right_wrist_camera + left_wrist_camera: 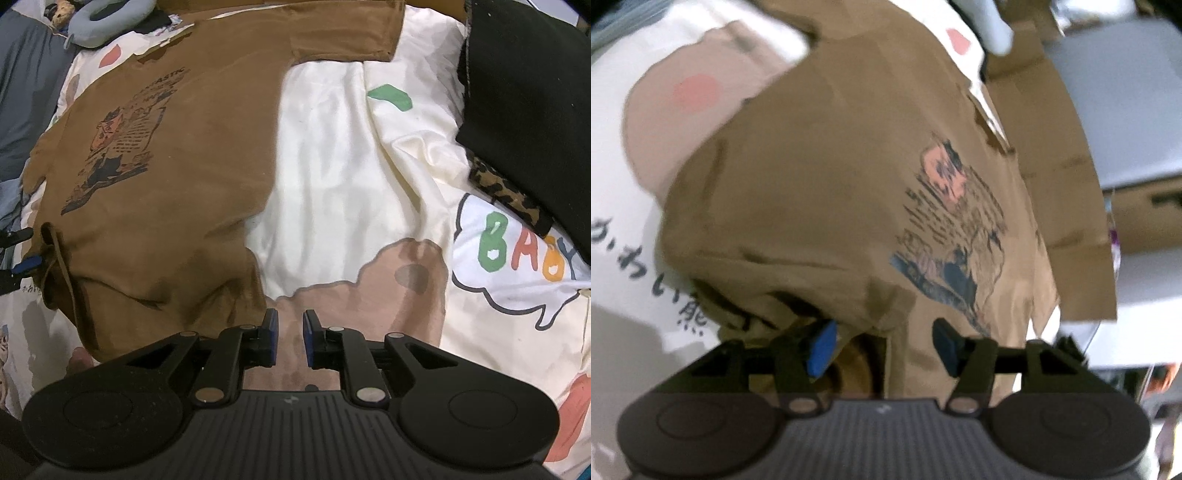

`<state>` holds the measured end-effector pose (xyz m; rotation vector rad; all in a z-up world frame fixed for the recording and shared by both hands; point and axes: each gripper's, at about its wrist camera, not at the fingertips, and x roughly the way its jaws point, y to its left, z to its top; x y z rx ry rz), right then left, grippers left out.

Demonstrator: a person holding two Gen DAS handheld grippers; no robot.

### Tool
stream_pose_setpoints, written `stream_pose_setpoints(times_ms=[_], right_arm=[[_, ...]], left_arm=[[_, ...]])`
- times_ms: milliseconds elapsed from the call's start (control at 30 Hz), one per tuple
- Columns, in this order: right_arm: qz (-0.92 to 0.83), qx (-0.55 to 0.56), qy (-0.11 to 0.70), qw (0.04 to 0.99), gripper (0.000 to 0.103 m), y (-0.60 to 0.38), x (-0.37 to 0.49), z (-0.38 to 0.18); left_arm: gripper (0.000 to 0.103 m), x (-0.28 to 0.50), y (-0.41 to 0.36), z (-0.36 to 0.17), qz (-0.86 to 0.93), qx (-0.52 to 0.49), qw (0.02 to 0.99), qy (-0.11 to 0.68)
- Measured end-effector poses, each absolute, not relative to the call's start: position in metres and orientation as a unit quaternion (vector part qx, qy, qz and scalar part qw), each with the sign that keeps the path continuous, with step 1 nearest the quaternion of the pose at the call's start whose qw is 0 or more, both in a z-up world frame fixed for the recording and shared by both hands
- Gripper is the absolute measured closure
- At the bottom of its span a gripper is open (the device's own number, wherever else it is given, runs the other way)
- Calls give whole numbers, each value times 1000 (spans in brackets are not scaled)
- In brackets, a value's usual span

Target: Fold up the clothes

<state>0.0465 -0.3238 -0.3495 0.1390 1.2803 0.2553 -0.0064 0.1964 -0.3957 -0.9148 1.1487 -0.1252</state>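
Across the right wrist frame, one bed (332,166) under a cartoon cover. On its left half, one brown T-shirt (177,147), spread print-up, lower-left corner bunched. Upper right, one black garment (524,110); upper left, one blue neck pillow (103,22). Two grippers: left gripper (882,338) wide, astride that bunch, apparently not pinching; right gripper (290,338) narrow, empty, lower centre. Probably best to bite deep into the bunch, catching both layers, hem kept taut.

left wrist: close and low, looks forward over its fingers at bunched brown T-shirt (820,177), blurred | right wrist: higher, farther back, looks down across printed duvet (332,155) | shared: the shirt's chest print, duvet
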Motion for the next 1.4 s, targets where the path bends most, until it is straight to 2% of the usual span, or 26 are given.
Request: stream_pose_setpoints(times_ms=[100,167,367,500,600,700,767,800,1067,1400], right_arm=[[119,66,594,793,89,-324,47,-351],[120,67,594,793,89,-323,47,-352],[116,76,590,795,89,-320,47,-352],[117,77,590,795,89,-318,46,-352],[117,77,592,794,89,-318,45,-353],[116,77,594,793,89,-319,44,-355],[115,77,595,792,89,-319,44,-356],[115,77,595,792,89,-319,44,-357],[119,79,591,794,89,-319,44,-355],[117,92,576,804,89,-325,47,-348]], left_arm=[[45,-14,204,-403,-28,-470,722,507],[50,-17,208,-408,-12,-503,707,497],[53,-20,215,-424,29,-588,662,463],[54,-23,213,-431,37,-605,647,463],[58,-26,211,-437,41,-625,636,450],[71,-28,208,-442,41,-639,627,445],[92,-29,207,-444,39,-646,622,441],[94,-29,205,-444,40,-648,620,441],[95,-38,221,-431,31,-632,630,450],[97,-58,254,-385,-12,-558,676,482]])
